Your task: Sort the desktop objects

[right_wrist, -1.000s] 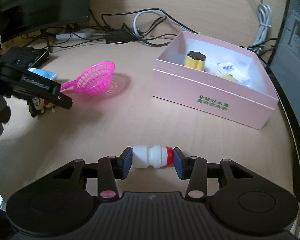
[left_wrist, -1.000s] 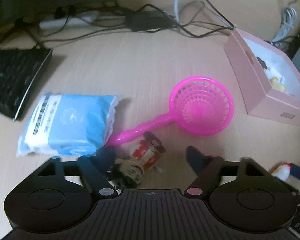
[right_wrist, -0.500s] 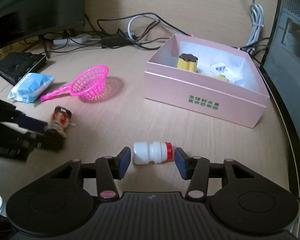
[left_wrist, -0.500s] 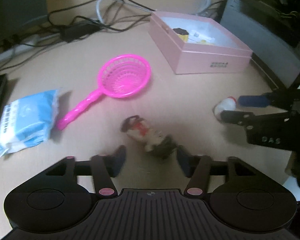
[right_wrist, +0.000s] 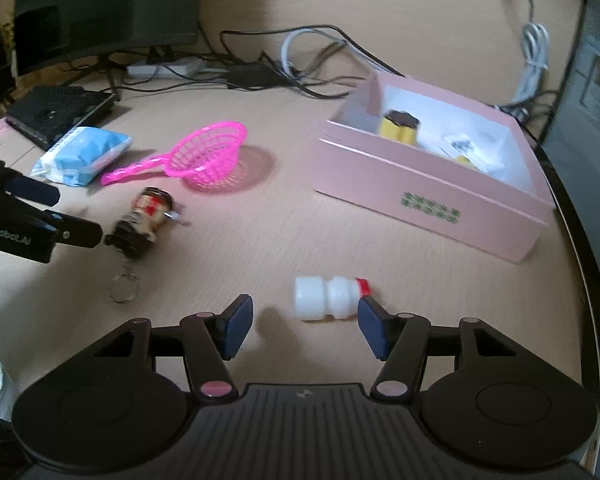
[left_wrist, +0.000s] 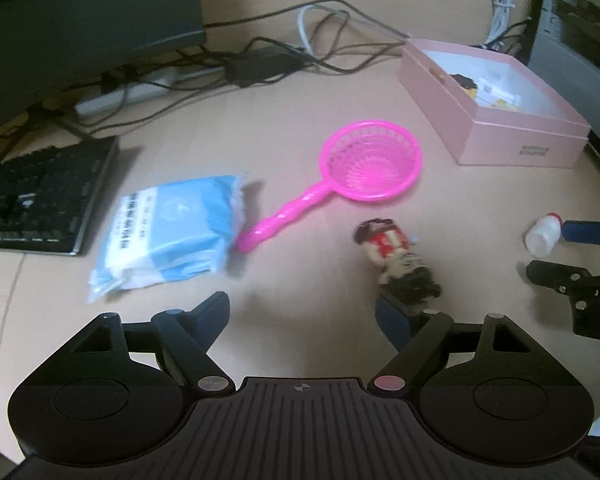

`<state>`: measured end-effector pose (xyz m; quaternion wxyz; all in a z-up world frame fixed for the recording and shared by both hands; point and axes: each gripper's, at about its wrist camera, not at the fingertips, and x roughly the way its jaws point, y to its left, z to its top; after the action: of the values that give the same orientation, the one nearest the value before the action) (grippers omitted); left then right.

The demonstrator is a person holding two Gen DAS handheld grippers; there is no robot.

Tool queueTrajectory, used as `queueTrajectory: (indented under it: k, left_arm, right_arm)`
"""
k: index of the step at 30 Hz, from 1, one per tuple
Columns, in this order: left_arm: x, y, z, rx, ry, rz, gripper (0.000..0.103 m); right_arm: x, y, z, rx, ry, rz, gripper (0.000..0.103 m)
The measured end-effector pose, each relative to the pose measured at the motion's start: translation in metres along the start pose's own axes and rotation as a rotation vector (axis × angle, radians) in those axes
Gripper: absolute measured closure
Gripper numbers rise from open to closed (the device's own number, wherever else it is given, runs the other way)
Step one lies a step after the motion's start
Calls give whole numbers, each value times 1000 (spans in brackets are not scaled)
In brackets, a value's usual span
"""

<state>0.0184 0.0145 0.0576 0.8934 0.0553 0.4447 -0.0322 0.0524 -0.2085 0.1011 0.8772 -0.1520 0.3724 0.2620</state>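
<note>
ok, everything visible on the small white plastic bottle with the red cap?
The small white plastic bottle with a red cap lies on its side on the wooden desk, waisted body, cap pointing right. It sits between the open right gripper fingers; the right pad is at its cap, contact unclear. It looks closed and intact.

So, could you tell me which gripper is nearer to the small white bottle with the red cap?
The right gripper: the white bottle lies on the desk just ahead of its open fingers, cap by the right finger. The left gripper sits farther away, beside the doll keychain.
</note>
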Motion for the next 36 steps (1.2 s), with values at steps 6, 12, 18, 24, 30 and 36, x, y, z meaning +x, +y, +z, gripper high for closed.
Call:
queueTrajectory:
  k: [6,12,18,24,30,36]
  left_arm:
    - [-5,19,1,-23,-22,44,17]
    - [-10,32,1,-45,-32,60,14]
    - [-14,39,-1,-57,-32,76,13]
    - [-14,39,-2,-64,-34,37,11]
    - [-7,15,-9,-6,-17,-124,8]
    - [14,-10,4,48,-19,-80,8]
  right_arm:
    - [10,20,12,-66,2,17,49]
    - [20,61,26,-221,-21,67,54]
    - [23,90,38,-242,-55,177,54]
    - [25,69,36,-191,-48,92,54]
    - [19,28,25,-73,-30,-12,54]
    - [9,13,19,-22,-46,56,53]
